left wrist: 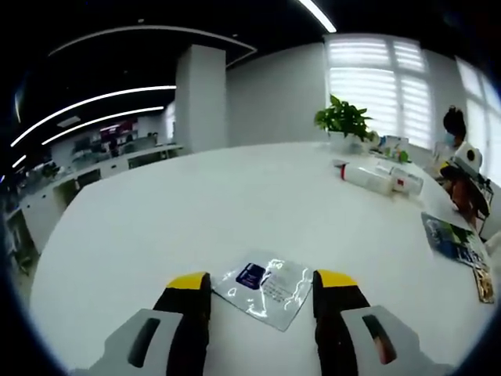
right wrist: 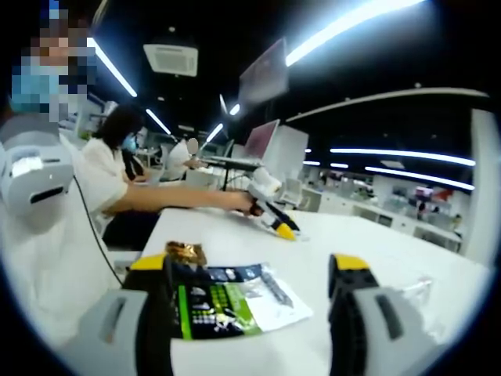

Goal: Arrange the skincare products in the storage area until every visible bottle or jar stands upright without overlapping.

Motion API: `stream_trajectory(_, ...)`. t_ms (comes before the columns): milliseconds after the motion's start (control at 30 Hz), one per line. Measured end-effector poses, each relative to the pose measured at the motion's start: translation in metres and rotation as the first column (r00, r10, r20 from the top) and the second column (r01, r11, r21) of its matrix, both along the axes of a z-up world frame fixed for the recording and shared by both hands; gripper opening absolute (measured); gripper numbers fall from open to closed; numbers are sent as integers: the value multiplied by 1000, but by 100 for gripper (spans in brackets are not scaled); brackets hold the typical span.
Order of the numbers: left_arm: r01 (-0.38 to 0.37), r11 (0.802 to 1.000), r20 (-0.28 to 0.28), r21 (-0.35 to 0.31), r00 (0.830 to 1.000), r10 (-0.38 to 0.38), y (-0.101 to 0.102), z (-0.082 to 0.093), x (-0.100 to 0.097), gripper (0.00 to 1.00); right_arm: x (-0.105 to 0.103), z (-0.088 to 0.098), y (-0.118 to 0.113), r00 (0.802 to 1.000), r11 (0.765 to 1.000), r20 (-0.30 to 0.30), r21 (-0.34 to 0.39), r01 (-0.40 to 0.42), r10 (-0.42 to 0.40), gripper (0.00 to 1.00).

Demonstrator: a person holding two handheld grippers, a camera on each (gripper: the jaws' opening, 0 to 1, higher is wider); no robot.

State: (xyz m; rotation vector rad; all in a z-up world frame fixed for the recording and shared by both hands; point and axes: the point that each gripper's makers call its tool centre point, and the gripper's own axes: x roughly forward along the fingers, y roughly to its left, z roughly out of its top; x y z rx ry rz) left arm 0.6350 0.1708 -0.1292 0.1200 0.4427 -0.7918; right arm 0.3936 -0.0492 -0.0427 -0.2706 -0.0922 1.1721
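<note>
Skincare sachet [left wrist: 264, 288] lies flat between your left claw [left wrist: 262, 291] tips, spread open; your right claw [right wrist: 250, 274] gapes level over a green packet [right wrist: 227, 301] on the desk [left wrist: 180, 211].

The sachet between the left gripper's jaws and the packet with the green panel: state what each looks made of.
Sachet: thin, glossy clear or silvery plastic film, judging by bright crinkled glare around its dark blue label.
Green-panel packet: flexible printed plastic, probably, with a shiny transparent end showing highlights.
Table under both: smooth matte white, material unclear.

White table [left wrist: 156, 227], potted plant [left wrist: 343, 119], clear sachet [left wrist: 266, 288], green printed packet [right wrist: 223, 301], seated person [right wrist: 117, 176]
</note>
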Motion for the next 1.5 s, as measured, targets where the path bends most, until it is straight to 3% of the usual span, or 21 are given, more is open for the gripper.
stream_trajectory(533, 22, 1000, 5, 5, 1000, -22, -1, 3, 1, 53, 1, 1, -1, 1000, 1000, 1, 3, 3, -3, 82)
stream_trajectory(1133, 58, 998, -4, -7, 998, -58, -10, 6, -15, 53, 0, 1, 0, 1000, 1000, 0, 3, 3, -3, 82)
stream_trajectory(1500, 94, 995, 5, 20, 996, -94, -18, 6, -24, 53, 1, 1, 0, 1000, 1000, 0, 3, 4, -4, 82)
